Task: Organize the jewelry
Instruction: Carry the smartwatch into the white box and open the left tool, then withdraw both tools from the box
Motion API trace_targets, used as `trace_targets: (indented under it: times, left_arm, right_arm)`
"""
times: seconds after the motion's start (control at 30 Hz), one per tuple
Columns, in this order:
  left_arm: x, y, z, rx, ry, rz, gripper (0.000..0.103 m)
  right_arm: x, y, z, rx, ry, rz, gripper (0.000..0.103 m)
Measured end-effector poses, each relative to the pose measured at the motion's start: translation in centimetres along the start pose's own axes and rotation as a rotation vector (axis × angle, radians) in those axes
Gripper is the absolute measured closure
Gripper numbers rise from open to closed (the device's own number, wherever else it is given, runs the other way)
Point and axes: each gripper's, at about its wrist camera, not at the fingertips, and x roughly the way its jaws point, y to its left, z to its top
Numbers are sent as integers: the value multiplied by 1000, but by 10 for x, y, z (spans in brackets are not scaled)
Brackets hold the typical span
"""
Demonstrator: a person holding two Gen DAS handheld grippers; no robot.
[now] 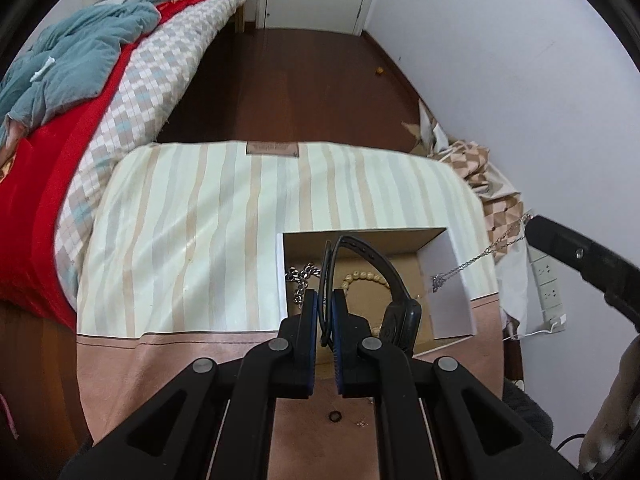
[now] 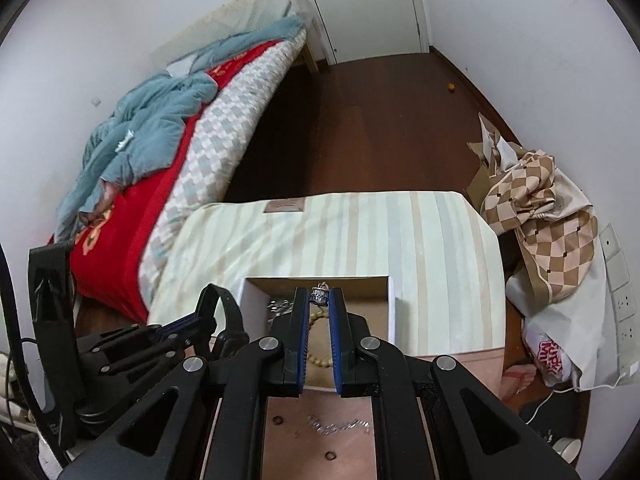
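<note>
An open cardboard box (image 1: 444, 280) sits on the striped table mat (image 1: 192, 232); it also shows in the right wrist view (image 2: 392, 308). Inside lie a bead bracelet (image 1: 366, 276) and a silver chain (image 1: 302, 276). My left gripper (image 1: 325, 300) is shut on a black watch strap (image 1: 384, 268) and holds it over the box. My right gripper (image 2: 320, 296) is shut on a thin silver necklace (image 2: 319, 295), which hangs over the box's right wall in the left wrist view (image 1: 472, 260). A small black ring (image 1: 334, 416) and another chain (image 2: 340, 426) lie on the pink mat edge.
A bed with red and blue bedding (image 1: 80, 80) stands left of the table. Checked cloth and bags (image 2: 548, 216) are piled at the right by the wall. Dark wood floor (image 1: 300, 80) and a white door (image 2: 360, 8) lie beyond.
</note>
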Motion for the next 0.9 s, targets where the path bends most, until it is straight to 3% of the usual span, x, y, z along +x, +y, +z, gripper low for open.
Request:
trace_targets:
  times: [0.2,0.27,0.5,0.57,0.63,0.67,0.8,0.9]
  left_arm:
    - [29,-2,1,18,67,18,98]
    - [35,-2,3,14,89,22,94]
    - [37,6,6,-65,126,-9,89]
    - [33,8,7,-73,124,-16,79]
    - [27,8,8,-77,111,-11,48]
    - [22,9,7,-80,94,-5,43]
    - [6,15,7,-93,46,46,24]
    - [-3,21,4,-88,4,123,6]
  right_arm:
    - [41,-12,-2,-9,61,-47,93]
    - [51,-14,-5,-17,77,-61,93]
    - [73,-20,-4,-24,140,-76,92]
    - [75,-20,-4,-26,149,-90,92]
    - [76,-22,-3,-15,157,-91,87]
    - [76,-22,-3,-14,158,-92,84]
    - [72,-23,-4,-11,156,-106,46]
    - [67,-21,-6,-20,144,-129,36]
